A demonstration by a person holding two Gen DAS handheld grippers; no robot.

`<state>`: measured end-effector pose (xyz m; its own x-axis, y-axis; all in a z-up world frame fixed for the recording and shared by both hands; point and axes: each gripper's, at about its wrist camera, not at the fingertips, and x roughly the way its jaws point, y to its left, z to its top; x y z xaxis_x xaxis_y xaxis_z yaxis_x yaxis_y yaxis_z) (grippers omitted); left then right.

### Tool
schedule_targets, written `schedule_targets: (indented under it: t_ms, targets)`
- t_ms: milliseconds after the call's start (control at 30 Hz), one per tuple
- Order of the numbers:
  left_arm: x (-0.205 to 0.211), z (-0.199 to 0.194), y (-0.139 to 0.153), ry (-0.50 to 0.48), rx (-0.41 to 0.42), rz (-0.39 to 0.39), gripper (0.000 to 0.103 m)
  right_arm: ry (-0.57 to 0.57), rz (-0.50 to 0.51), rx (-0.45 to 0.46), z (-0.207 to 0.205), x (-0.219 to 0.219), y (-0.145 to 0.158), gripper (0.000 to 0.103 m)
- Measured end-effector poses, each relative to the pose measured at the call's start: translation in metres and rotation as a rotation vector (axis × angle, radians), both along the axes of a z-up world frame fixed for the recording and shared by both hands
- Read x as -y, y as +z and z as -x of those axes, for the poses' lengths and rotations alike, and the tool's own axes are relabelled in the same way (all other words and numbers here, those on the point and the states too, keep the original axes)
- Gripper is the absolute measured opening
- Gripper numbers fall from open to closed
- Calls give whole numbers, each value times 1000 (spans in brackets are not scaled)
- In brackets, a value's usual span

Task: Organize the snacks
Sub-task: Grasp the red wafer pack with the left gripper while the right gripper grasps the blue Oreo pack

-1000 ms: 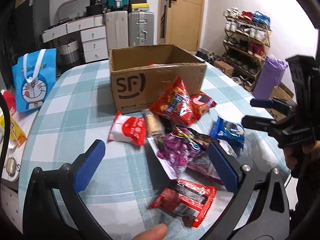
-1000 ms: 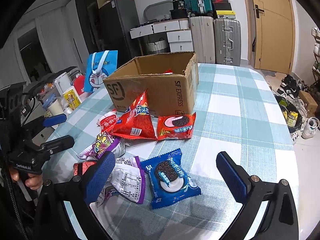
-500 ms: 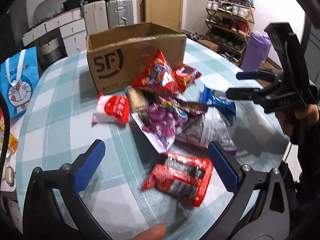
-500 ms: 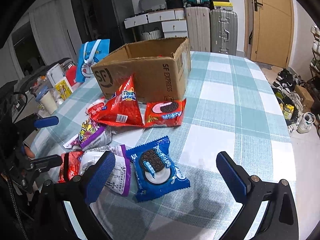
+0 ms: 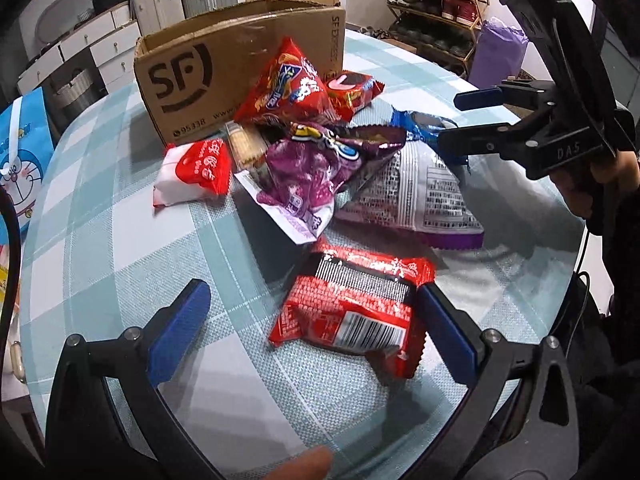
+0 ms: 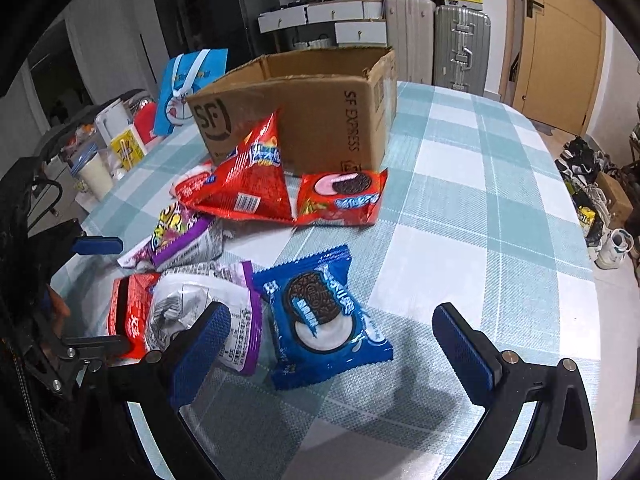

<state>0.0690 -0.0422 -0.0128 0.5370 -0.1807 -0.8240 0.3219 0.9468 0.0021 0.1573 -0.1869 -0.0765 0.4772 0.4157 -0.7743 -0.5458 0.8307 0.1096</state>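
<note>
A: Which tool is nearer to the red packet [image 5: 352,312]?

B: Your left tool [image 5: 312,324], wide open, holding nothing. The packet lies between its fingers, long axis crosswise, touching the right finger. Your right tool [image 6: 340,344] is also open, empty.

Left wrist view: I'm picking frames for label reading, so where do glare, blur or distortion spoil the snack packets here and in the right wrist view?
Left wrist view: glare whitens the purple candy bag and red barcode packet; the biscuit pack is smeared; fisheye bends the cardboard box. Right wrist view: sharper, the blue Oreo packet reads clearly, glare only on the silver-backed bag.
</note>
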Motion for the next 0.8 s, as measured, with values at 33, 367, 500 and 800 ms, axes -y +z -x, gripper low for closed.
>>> schedule_targets:
  t_ms: [33,367,500,800]
  targets:
    - [0,0,-1,-1,-2,2,102,-2,2,-5,-1,-1,-2,103]
    - [-11,-4,-2,28,-8,6,102,-50,90,-2,-7,-3,-15,103]
    - [-12,-4,-3,25,-17,12,102,-58,79,-1,-9,-3,-17,98]
    - [-5,-1,-7,-4,-37,-6,102,-18,69,6,-5,-13,-21,72]
